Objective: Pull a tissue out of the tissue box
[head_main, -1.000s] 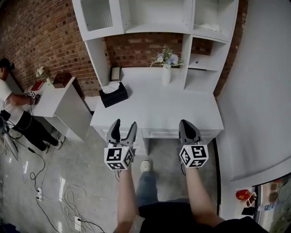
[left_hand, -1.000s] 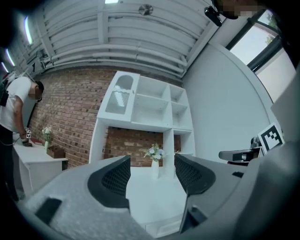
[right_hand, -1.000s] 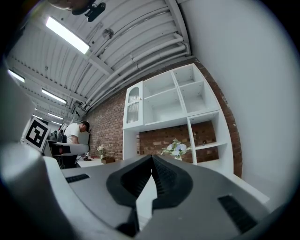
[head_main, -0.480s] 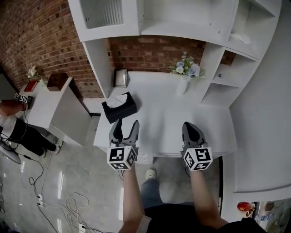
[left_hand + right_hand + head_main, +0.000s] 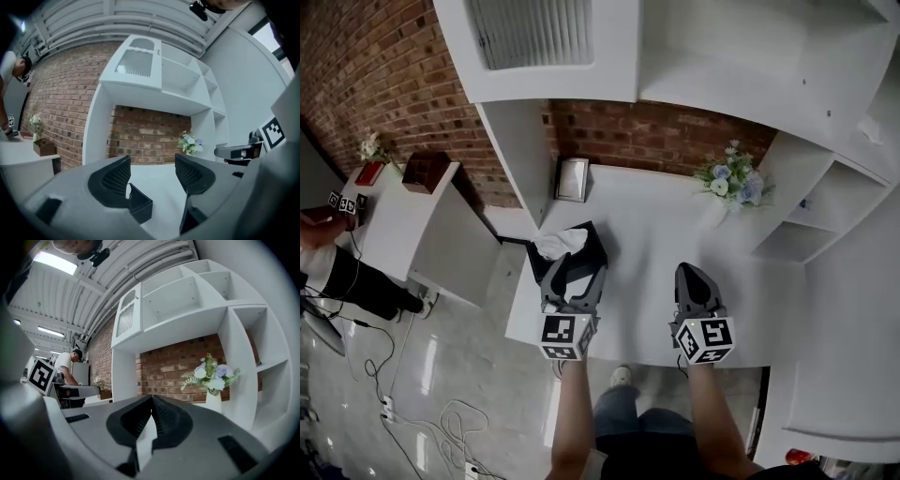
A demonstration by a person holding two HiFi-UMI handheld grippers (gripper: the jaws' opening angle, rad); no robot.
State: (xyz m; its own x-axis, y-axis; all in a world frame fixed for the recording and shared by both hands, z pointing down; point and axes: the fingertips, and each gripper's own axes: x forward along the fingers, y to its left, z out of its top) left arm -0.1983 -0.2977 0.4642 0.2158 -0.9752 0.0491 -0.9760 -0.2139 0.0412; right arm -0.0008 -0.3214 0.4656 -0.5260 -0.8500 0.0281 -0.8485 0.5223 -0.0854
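- Nearest us, our right gripper (image 5: 692, 274) has its jaws pressed together on nothing, well right of the box.
- Our left gripper (image 5: 574, 274) is spread and empty. The black tissue box (image 5: 592, 236) lies just beyond, low by its left jaw.
- The box sits near the white desk's (image 5: 647, 225) left front corner, long axis roughly crosswise, tissue (image 5: 560, 244) poking upward.
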